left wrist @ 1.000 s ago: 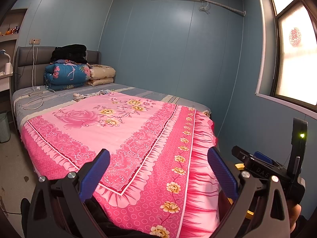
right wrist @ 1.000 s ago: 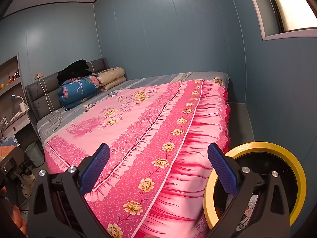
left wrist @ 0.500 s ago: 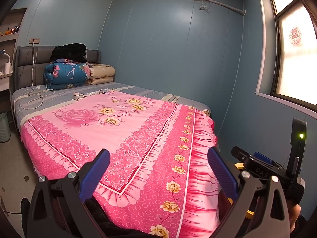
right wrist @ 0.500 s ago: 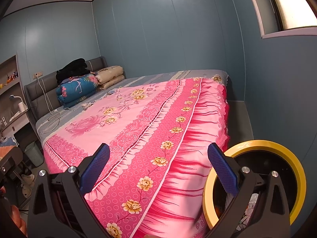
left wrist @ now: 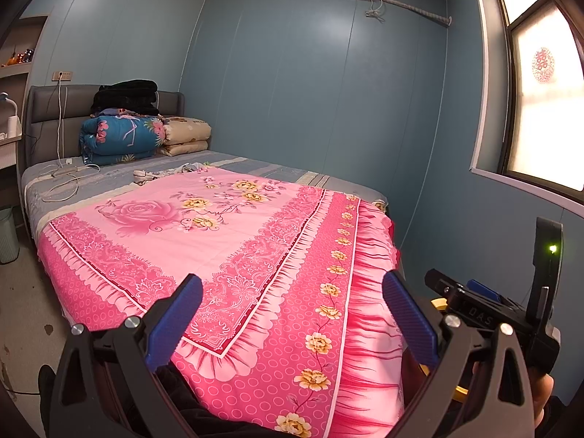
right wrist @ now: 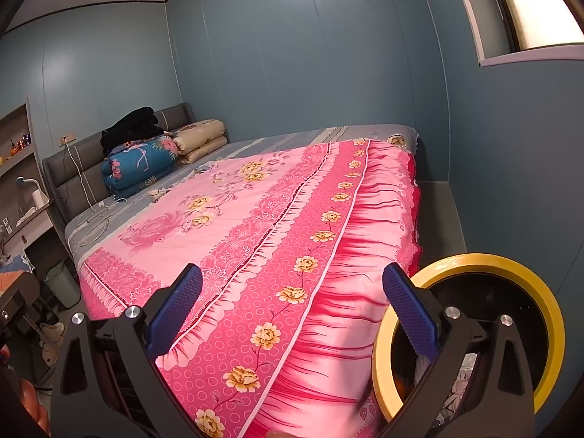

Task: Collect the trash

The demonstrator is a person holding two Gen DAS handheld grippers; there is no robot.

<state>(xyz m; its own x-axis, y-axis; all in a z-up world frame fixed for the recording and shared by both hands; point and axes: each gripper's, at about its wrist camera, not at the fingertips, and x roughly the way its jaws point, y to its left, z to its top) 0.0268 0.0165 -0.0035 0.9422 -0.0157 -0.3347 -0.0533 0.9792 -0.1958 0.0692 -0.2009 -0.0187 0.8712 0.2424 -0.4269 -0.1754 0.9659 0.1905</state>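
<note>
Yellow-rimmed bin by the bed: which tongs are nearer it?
Right. The right tongs sit just beside the yellow-rimmed bin; the left tongs are farther off, with the right tongs between them and the bin.

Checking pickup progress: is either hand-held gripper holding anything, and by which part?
Nothing. The left hand-held gripper and right hand-held gripper are both open and empty.

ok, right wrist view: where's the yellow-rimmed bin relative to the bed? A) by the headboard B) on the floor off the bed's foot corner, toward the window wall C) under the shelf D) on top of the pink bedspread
B: the yellow-rimmed bin sits low beside the draped corner of the pink bedspread, on the window-wall side, partly behind the open right gripper.
</note>
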